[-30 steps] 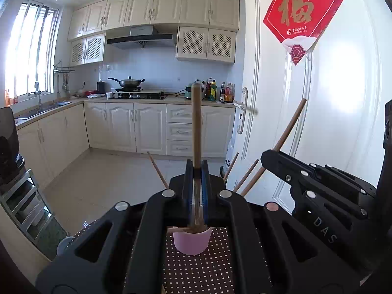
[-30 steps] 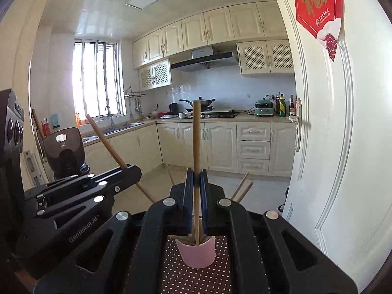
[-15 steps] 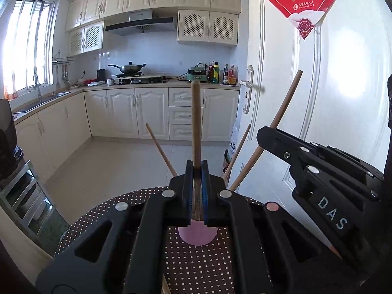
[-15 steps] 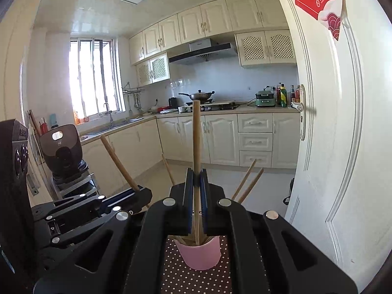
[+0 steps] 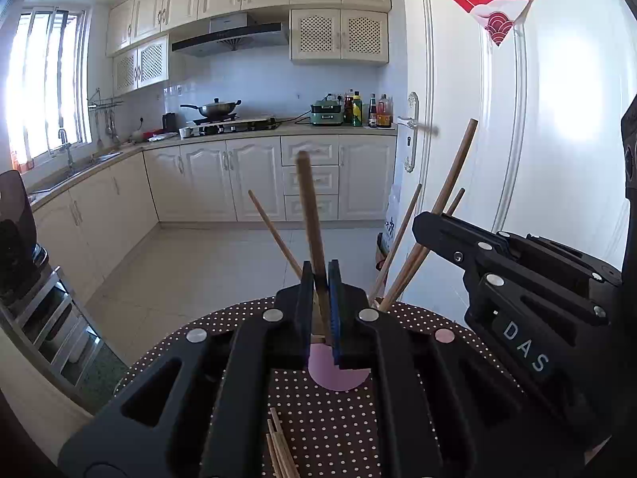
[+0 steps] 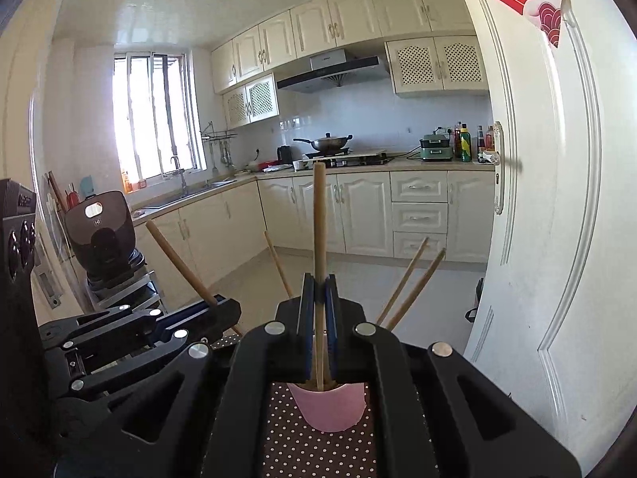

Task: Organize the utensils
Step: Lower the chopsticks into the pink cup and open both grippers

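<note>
A pink cup stands on the dotted tablecloth with several wooden chopsticks leaning out of it. My left gripper hangs just above the cup, shut on a chopstick that leans left and looks blurred. My right gripper is shut on an upright chopstick whose lower end dips into the cup. Each gripper shows in the other's view: the right gripper on the right, the left gripper on the left. A bundle of loose chopsticks lies on the cloth in front of the cup.
A white door stands close on the right of the table. A black appliance sits on a metal rack to the left. Beyond the table's far edge lie tiled floor and kitchen cabinets.
Both grippers have sunk toward the pink cup with their chopsticks. The left one's chopstick, upright before, now leans left and is blurred. More of the tablecloth shows in the left view.
</note>
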A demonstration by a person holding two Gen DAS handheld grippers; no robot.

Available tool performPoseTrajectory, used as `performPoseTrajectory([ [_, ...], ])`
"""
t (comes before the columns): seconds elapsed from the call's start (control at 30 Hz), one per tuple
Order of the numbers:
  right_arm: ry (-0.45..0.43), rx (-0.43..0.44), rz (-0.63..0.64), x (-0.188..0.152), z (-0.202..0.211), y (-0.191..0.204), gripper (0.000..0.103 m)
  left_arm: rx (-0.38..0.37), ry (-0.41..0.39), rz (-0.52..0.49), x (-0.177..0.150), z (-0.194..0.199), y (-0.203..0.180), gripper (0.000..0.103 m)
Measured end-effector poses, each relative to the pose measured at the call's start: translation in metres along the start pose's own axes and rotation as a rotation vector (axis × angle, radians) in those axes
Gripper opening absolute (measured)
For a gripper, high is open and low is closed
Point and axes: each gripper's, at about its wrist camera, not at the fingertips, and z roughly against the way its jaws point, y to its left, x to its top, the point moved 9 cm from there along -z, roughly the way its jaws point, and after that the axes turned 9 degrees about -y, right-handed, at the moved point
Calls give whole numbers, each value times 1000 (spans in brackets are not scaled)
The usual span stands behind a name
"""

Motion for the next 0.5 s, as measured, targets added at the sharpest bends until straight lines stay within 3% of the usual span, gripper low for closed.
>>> performPoseTrajectory([
  [0.5,47,4,-37,-13,-8,-7,4,-7,49,40,-11,-2,12,9],
])
